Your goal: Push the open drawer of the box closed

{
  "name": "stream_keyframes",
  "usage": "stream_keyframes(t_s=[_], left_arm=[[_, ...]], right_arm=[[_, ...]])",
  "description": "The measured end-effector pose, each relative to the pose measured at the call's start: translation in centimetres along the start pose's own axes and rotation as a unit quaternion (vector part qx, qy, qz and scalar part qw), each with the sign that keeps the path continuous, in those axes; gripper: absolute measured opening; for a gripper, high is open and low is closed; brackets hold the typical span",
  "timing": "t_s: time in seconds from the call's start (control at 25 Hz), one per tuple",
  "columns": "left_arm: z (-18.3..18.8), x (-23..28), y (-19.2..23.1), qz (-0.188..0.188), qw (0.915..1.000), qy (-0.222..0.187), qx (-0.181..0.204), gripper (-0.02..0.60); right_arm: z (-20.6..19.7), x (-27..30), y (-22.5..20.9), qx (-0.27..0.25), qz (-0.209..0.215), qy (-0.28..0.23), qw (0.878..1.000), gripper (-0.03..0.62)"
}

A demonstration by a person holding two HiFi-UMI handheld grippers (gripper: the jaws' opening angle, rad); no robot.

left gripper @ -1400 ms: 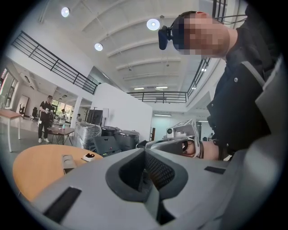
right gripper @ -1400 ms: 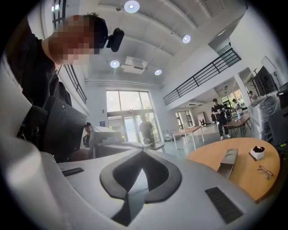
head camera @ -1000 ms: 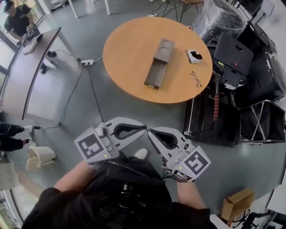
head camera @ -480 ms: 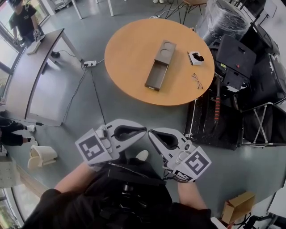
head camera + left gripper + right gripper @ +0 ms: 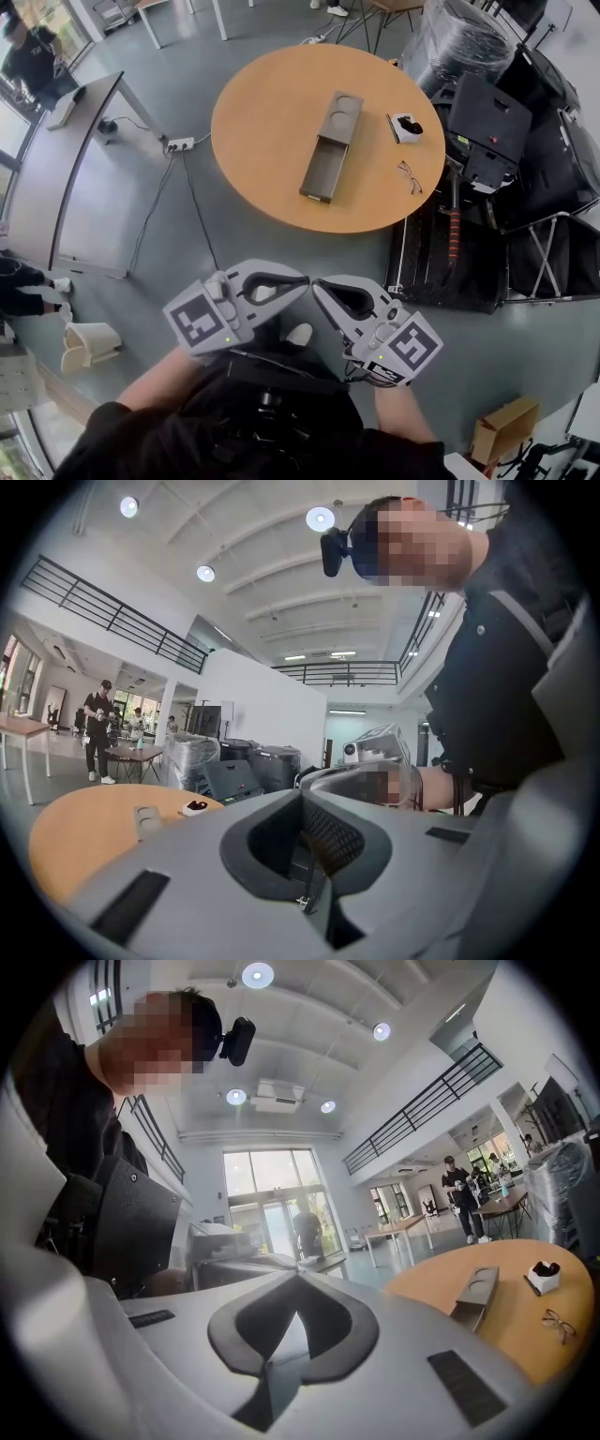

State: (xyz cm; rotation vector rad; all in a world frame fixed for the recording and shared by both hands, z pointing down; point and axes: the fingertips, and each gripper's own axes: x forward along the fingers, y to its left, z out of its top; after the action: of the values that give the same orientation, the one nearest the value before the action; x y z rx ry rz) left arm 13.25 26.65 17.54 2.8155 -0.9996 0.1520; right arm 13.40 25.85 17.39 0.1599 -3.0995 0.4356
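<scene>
A long grey box (image 5: 329, 143) lies on the round wooden table (image 5: 262, 112) in the head view. Its drawer (image 5: 319, 171) is pulled out toward me. Both grippers hang close to my body, well short of the table. My left gripper (image 5: 302, 277) and my right gripper (image 5: 320, 284) point at each other, tips almost touching, each with jaws shut on nothing. The left gripper view shows the box (image 5: 147, 819) small at far left. In the right gripper view the box (image 5: 473, 1297) lies at far right on the table (image 5: 511, 1330).
A small white tray (image 5: 405, 124) and a pair of glasses (image 5: 409, 172) lie on the table's right side. Black cases (image 5: 492, 122) and racks crowd the floor at right. A grey desk (image 5: 70, 169), a power strip (image 5: 180, 144) and cables are at left.
The head camera has shifted a little, so the table sits slightly lower and left in view. Both grippers stay shut near my body, barely moved.
</scene>
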Motion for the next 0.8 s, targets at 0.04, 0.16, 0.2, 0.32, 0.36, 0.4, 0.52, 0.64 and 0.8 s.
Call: stream_keyframes(t_s=[0.04,0.16,0.2,0.32,0.36,0.4,0.52,0.64,0.8], left_arm=[[-0.1,0.0,0.7,-0.001,1.0,0.003,0.0,0.032],[-0.1,0.2,3.1,-0.003,1.0,0.006,-0.007,0.032],[-0.1,0.3,3.9,-0.004,1.0,0.005,-0.006,0.032],[0.2,0.1,6.4,-0.01,0.9999,0.001,-0.01,0.032],[0.2,0.0,7.4,-0.011,0.9999,0.001,-0.012,0.032],[0.3,-0.1,8.4,-0.013,0.9998,0.001,-0.014,0.032],[0.4,0.0,11.4,-0.023,0.9997,0.002,-0.012,0.032],[0.7,0.2,14.0,-0.037,0.9993,-0.001,-0.009,0.032],[1.3,0.1,17.2,-0.049,0.9987,-0.003,-0.011,0.032]], right_arm=[[0.1,0.5,-0.5,0.001,-0.002,0.001,1.0,0.008],[0.4,2.0,-2.3,0.003,-0.01,0.001,1.0,0.007],[0.4,2.5,-2.9,0.004,-0.013,0.002,1.0,0.006],[0.8,4.4,-4.6,0.006,-0.024,0.008,1.0,0.008],[1.0,5.1,-5.2,0.005,-0.027,0.009,1.0,0.008],[1.2,5.9,-5.8,0.004,-0.03,0.01,0.999,0.008],[1.7,7.8,-7.8,0.002,-0.042,0.011,0.999,0.008],[2.2,9.6,-9.8,0.005,-0.057,0.011,0.998,0.006],[2.9,11.8,-11.9,0.004,-0.07,0.015,0.997,0.007]])
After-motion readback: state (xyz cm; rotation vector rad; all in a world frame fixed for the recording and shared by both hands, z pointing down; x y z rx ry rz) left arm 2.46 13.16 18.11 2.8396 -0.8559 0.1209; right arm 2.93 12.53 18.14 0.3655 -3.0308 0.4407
